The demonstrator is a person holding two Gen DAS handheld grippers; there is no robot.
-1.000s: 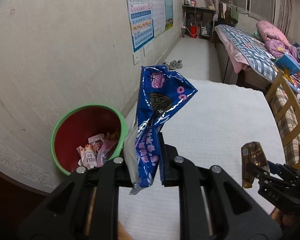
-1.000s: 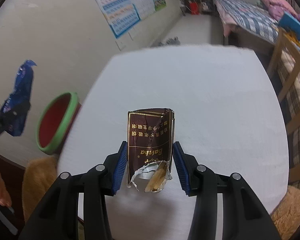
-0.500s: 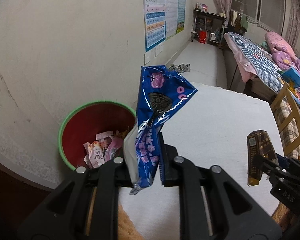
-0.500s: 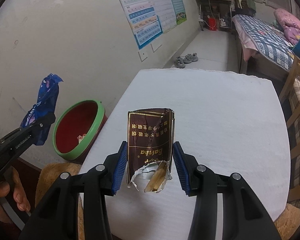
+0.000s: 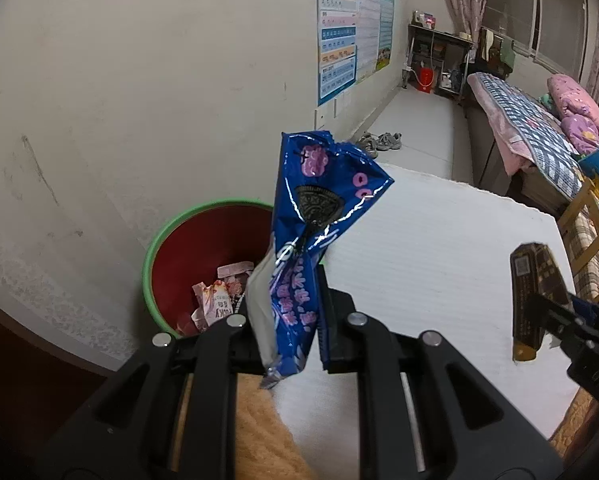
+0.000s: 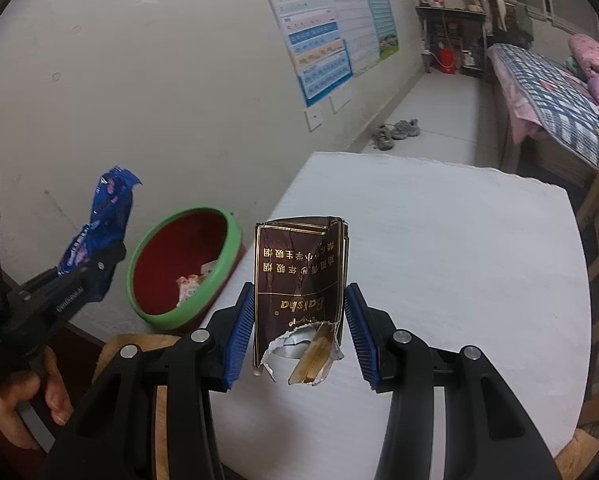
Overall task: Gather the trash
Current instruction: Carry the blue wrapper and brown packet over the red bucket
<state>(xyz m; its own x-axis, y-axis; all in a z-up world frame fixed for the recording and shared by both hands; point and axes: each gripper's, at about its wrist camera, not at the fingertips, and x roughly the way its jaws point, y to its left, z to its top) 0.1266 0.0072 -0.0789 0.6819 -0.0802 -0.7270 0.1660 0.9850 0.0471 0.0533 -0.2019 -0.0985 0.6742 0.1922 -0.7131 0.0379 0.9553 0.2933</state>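
We are looking first at the red bin with the green rim [image 5: 161, 248], which is standing on the floor between the wall and the white desk [image 5: 439, 248]; a few pink and white snack wrappers [image 5: 215, 300] are lying in its bottom, though their print is too small for us to read. Our left claw [image 5: 289, 316] is clamping a crumpled blue cookie wrapper [image 5: 319, 208], which is sticking up in front of the bin's right side and hiding part of its rim. Our right claw [image 6: 299, 320] is gripping a torn brown cigarette pack [image 6: 299, 272] above the desk, its blue pads pressing both sides. The pack's ripped lower end is showing foil, and we cannot tell whether anything is inside. A hand [image 6: 23, 396] is showing only partly at the right wrist view's lower left edge.
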